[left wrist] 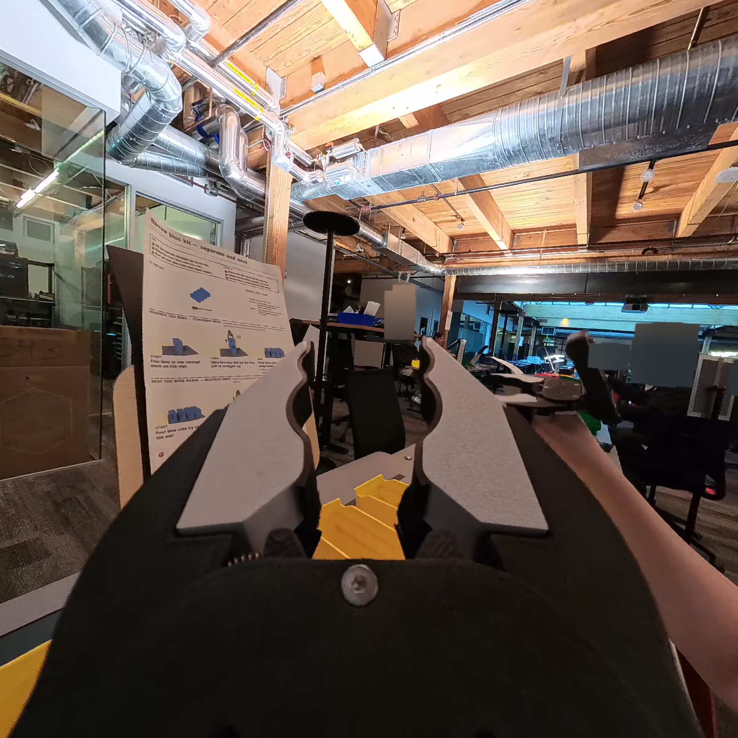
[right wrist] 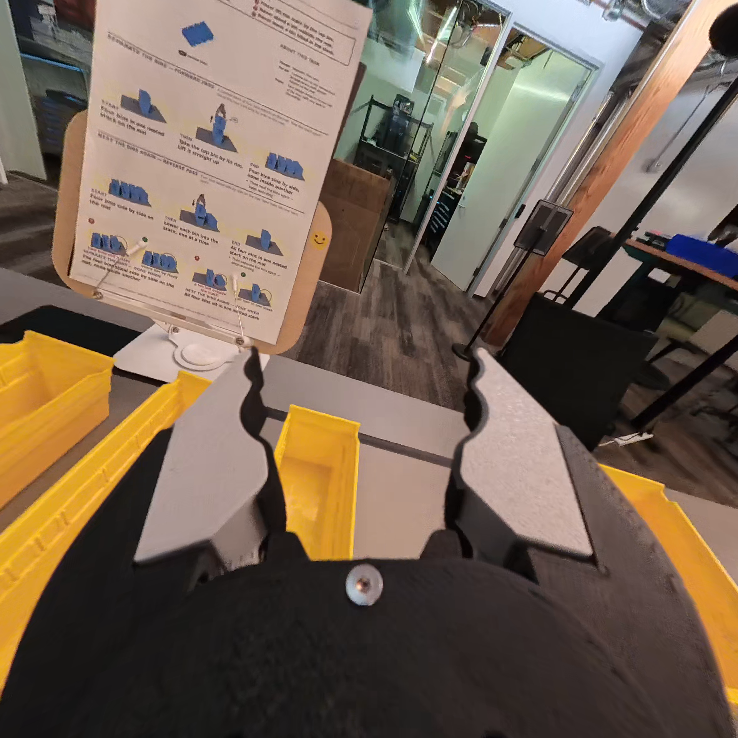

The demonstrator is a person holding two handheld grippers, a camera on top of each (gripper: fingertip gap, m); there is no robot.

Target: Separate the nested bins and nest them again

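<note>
In the right wrist view my right gripper (right wrist: 367,359) is wide open above the grey table (right wrist: 399,403). A narrow yellow bin (right wrist: 319,479) stands on the table below, between the fingers, closer to the left finger (right wrist: 223,459); the pads do not press on it. More yellow bins lie at the left (right wrist: 52,399), along the left finger (right wrist: 100,459) and at the right (right wrist: 659,539). In the left wrist view my left gripper (left wrist: 365,347) is open and empty, raised and pointing out into the room. Stepped yellow bin rims (left wrist: 359,519) show below its finger bases. The right gripper (left wrist: 515,387) shows at its right, on a bare forearm.
An instruction sheet on a stand (right wrist: 207,159) rises at the table's far edge; it also shows in the left wrist view (left wrist: 215,339). A black mat (right wrist: 72,323) lies at the left. Beyond the table are wood floor, a black pole stand (right wrist: 471,347) and office chairs (left wrist: 375,411).
</note>
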